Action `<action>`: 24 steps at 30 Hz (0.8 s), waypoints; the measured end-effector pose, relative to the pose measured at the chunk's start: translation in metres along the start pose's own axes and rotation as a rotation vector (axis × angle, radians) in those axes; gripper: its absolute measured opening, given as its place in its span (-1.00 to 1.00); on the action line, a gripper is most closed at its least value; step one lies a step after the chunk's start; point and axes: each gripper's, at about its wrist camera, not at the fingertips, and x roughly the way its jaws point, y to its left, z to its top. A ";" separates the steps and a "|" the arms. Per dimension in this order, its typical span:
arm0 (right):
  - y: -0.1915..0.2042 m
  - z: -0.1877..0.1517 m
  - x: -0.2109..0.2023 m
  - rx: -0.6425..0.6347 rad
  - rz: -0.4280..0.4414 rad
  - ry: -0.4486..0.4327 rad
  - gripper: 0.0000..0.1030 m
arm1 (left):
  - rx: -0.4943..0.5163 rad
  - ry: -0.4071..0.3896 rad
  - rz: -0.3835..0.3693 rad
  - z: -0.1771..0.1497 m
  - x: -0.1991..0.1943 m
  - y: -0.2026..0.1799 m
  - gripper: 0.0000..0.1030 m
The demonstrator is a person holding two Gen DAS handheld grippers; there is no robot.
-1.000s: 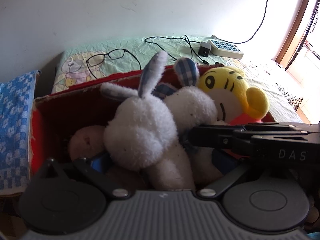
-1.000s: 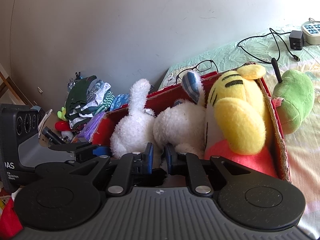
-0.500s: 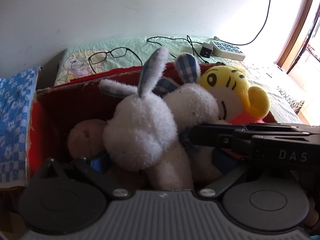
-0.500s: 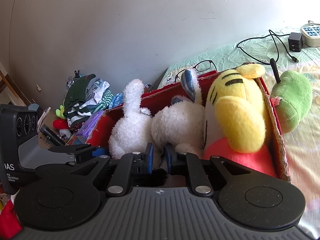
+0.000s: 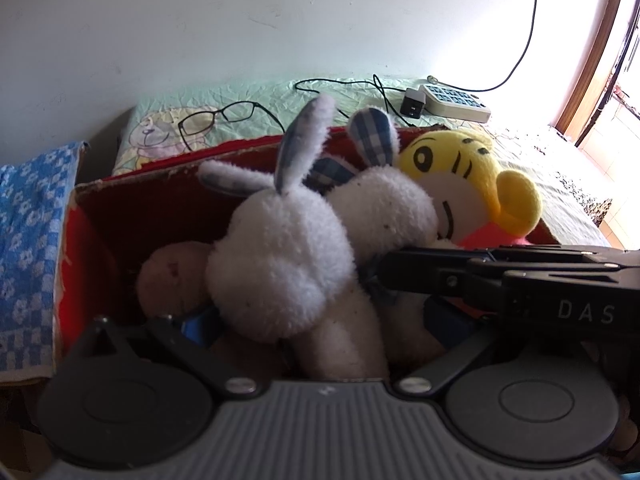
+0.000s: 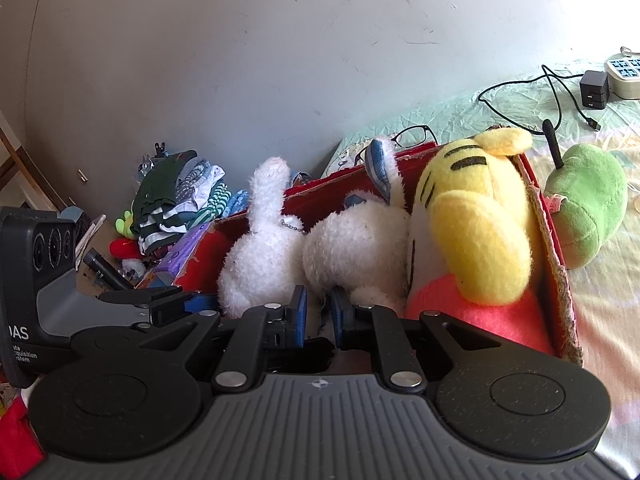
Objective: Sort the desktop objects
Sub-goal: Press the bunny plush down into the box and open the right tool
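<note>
Left wrist view: the red box (image 5: pixel 100 216) stands on the bed (image 5: pixel 560 196) and is packed with soft toys. A white rabbit (image 5: pixel 280 272) sits at centre, and a second rabbit (image 5: pixel 384 208) is pressed against it at 2 o'clock. A yellow tiger toy (image 5: pixel 460 168) lies farther out at 2 o'clock, and a beige toy (image 5: pixel 172 276) is wedged low at 9 o'clock.

The left gripper (image 5: pixel 320 320) has its fingers well apart, straddling the body of the first rabbit. The blue pads show no clear press on the plush, so I judge it not clamped.

The right gripper (image 6: pixel 319 308) has its fingers drawn together with only a slit between them. Nothing is visibly held there (a stray thread may hang in the slit; too fine to confirm). It sits just before the two rabbits, at the box's near edge.

Change over the last second: none of substance. Both tools keep their station and attitude, and every toy lies as it did. The rabbits have not been lifted, shifted or released further.

Finding: this looks like a pause, not progress. The box contents appear settled, so the placing step is probably complete.

Outstanding: a green apple toy (image 6: pixel 584 196) lies on the bed outside the box, against its outer wall at 3 o'clock. The glasses (image 5: pixel 216 118) lie loose behind the box at 12 o'clock. Sorting is therefore, in my judgement, unfinished.
</note>
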 end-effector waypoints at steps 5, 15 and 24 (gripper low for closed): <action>0.000 -0.002 0.000 -0.004 0.012 -0.016 -0.75 | 0.014 -0.016 0.003 -0.002 -0.002 -0.001 0.99; 0.000 0.002 -0.009 -0.005 0.062 -0.022 -0.63 | -0.010 -0.020 0.113 -0.003 -0.017 -0.003 0.99; -0.027 0.016 -0.042 0.072 0.216 -0.034 -0.49 | -0.070 -0.032 0.231 -0.007 -0.052 -0.028 0.99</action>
